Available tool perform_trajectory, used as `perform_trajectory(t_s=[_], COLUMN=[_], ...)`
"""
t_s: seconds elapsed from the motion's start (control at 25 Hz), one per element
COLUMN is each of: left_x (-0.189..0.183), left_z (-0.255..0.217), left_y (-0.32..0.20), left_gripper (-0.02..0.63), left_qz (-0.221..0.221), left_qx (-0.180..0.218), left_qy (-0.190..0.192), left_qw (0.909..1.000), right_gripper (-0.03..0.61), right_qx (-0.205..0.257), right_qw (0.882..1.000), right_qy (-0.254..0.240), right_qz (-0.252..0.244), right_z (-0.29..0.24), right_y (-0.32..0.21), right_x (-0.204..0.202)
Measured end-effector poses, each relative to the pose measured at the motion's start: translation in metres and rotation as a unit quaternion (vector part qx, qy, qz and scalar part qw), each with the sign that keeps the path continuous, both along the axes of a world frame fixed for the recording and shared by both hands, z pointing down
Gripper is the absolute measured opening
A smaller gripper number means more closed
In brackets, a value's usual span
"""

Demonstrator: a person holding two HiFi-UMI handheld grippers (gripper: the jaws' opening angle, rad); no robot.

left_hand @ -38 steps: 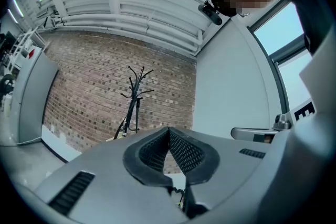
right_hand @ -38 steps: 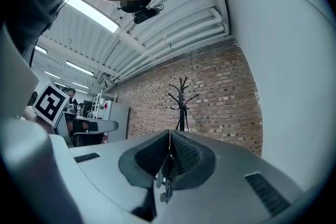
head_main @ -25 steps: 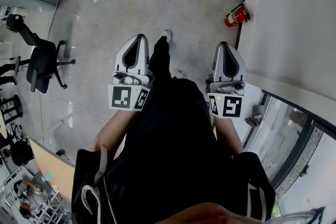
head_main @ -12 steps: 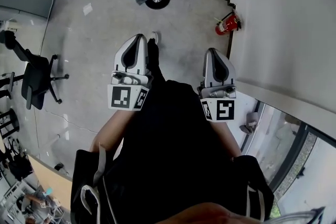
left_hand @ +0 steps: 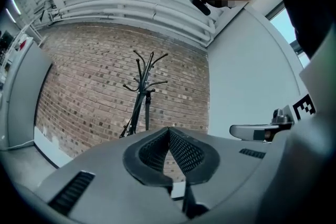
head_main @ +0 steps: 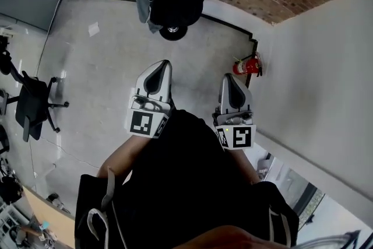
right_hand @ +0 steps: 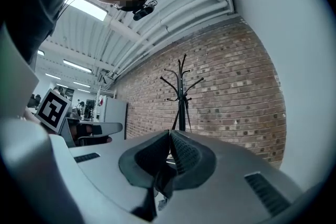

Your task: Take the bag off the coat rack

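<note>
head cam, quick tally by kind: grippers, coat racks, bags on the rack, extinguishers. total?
Grey hand-held grippers: 2 (left, right)
Black metal coat rack: 1
Black fabric bag: 1
Red fire extinguisher: 1
Total: 5

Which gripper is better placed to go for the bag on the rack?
Probably left: the left gripper lines up closer with the bag; the right gripper sits further aside. Both shut, empty.

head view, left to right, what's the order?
chair → left tongs → right tongs → wall. Skipped the bag and extinguisher: they overlap the tongs sideways.
</note>
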State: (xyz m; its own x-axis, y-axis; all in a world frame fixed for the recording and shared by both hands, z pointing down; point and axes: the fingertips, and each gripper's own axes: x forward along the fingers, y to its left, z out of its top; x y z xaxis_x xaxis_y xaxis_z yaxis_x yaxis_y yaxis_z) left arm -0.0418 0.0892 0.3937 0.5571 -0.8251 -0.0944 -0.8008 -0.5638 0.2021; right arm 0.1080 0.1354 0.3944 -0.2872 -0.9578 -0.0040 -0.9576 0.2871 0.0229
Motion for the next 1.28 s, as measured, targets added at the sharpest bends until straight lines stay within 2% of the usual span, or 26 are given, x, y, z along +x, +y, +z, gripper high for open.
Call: perform_trajectory(t_s=[0.16, 0.36, 0.6, 0.72, 0.92, 1.12, 1.28], left_x=[-0.01, -0.016, -0.019, -0.023, -0.021, -0.012, -0.002], left_z=[-0.008, -0.017, -0.039, -0.043, -0.037, -0.039, -0.032], left_y=[-0.067, -0.145, -0.2, -0.222, -0.25, -0.265, -0.268], left_gripper=[0.02, 0.02, 0.02, 0.02, 0.02, 0.02, 0.02], left_qz=[0.005, 0.006, 0.049, 0.056, 0.05, 0.042, 0.03], left_qx=[-0.014, -0.013, 0.017, 0.024, 0.011, 0.012, 0.0], left_qy=[-0.008, -0.01, 0.029, 0.03, 0.022, 0.035, 0.026], left_qw=[0.9999, 0.9998, 0.9982, 0.9977, 0.9985, 0.9984, 0.9992], right_gripper=[0.021, 0.021, 0.021, 0.021, 0.021, 0.021, 0.021], right_qx=[-0.008, -0.003, 0.003, 0.006, -0.011, -0.027, -0.032], right_qw=[1.0, 0.999, 1.0, 1.0, 0.999, 0.999, 0.997], right_qy=[-0.019, -0.038, -0.029, -0.02, -0.031, -0.026, -0.019], right_qz=[-0.022, -0.018, 0.009, 0.016, 0.019, -0.033, -0.061], right_z=[-0.01, -0.026, -0.032, -0.032, -0.022, -0.018, -0.02], right_y=[-0.071, -0.15, -0.204, -0.224, -0.248, -0.268, -0.282], right_x=[-0.021, -0.028, -0.03, -0.037, -0.037, -0.044, -0.045])
